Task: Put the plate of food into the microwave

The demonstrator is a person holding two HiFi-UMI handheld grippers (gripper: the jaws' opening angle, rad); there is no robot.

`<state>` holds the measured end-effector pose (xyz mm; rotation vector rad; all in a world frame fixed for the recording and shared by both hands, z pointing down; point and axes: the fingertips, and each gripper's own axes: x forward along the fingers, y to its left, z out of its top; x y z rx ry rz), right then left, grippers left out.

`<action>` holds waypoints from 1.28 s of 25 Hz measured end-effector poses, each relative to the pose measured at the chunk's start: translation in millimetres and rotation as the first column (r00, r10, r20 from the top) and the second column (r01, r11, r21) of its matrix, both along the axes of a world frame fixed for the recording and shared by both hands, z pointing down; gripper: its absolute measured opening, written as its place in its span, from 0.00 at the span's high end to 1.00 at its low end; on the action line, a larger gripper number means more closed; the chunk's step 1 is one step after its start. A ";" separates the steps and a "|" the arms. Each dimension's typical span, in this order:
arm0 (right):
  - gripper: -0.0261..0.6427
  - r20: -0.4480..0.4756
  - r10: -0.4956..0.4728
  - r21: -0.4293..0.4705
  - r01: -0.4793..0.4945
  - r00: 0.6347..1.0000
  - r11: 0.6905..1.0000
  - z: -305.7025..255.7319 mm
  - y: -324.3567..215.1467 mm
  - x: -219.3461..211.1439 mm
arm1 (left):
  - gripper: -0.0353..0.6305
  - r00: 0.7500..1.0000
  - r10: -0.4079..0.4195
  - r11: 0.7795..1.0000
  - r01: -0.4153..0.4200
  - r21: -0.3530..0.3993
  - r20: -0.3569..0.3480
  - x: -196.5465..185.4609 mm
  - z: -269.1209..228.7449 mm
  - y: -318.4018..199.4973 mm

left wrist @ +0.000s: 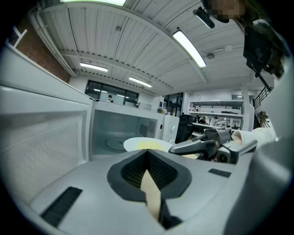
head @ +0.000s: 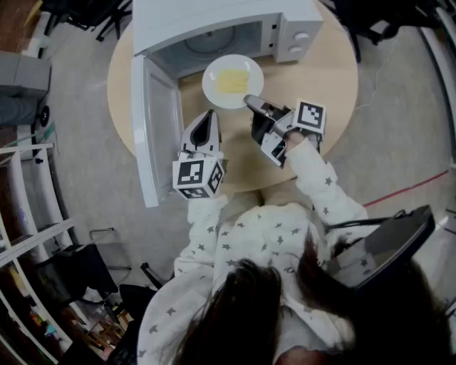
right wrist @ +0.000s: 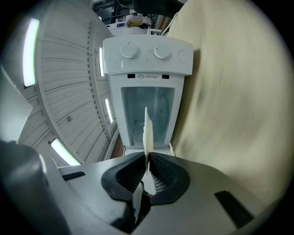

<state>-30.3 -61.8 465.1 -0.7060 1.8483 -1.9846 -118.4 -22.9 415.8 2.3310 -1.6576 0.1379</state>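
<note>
Head view, left to right: the microwave door hangs wide open, and the left tongs wait beside it, closed and empty. The plate of food sits just before the opening. The right tongs are pinched tight on its near rim. Best kept level now and pushed straight in, clear of the door frame.

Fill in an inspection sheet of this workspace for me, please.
surface: round wooden table.
job's things: microwave with its door open; plate of yellow food in front of the opening.
clutter: nothing seen.
grippers: right gripper shut on the plate's rim; left gripper shut, empty, beside the door.
cables: black lead by the person's right arm.
surroundings: chairs, shelving, grey floor.
</note>
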 end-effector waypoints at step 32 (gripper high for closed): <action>0.93 -0.041 -0.026 -0.091 0.022 0.999 0.996 16.2 -132.0 -59.3 | 0.94 0.995 -0.095 0.994 0.095 -0.058 -0.001 -32.0 0.4 -107.7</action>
